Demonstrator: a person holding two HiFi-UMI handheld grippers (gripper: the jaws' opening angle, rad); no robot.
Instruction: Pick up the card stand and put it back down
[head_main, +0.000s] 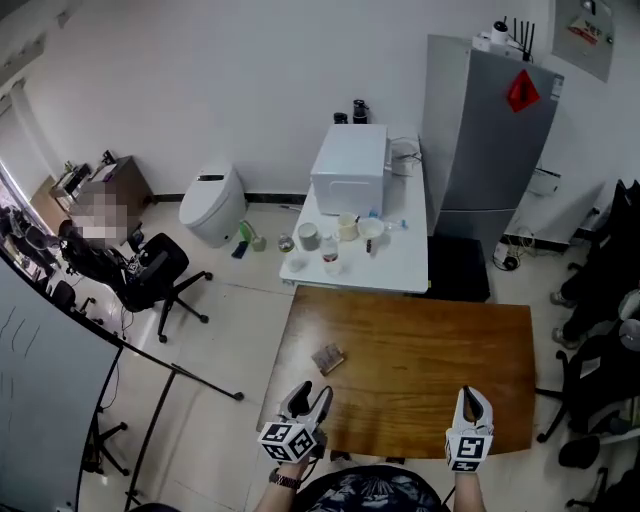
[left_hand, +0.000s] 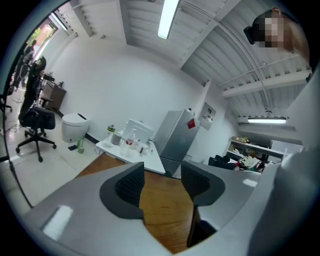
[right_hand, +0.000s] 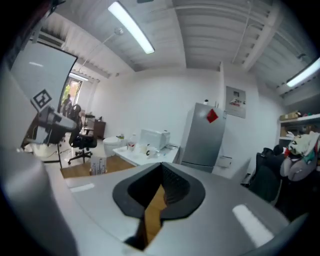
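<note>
The card stand (head_main: 328, 358) is a small brownish holder standing on the wooden table (head_main: 420, 340), left of the middle; in the right gripper view the card stand (right_hand: 98, 166) shows far off to the left. My left gripper (head_main: 312, 394) hovers at the table's near edge, just short of the stand; its jaws stand apart in the left gripper view (left_hand: 162, 182), with only bare wood between them. My right gripper (head_main: 472, 392) is at the near right edge, well away from the stand. The tips of the right gripper (right_hand: 161, 169) meet, holding nothing.
Beyond the wooden table stands a white table (head_main: 400, 265) with a white box appliance (head_main: 349, 168), cups and a bottle. A grey fridge (head_main: 490, 130) is behind it. An office chair (head_main: 150, 275) and a whiteboard (head_main: 40, 370) are at left, dark chairs (head_main: 600, 290) at right.
</note>
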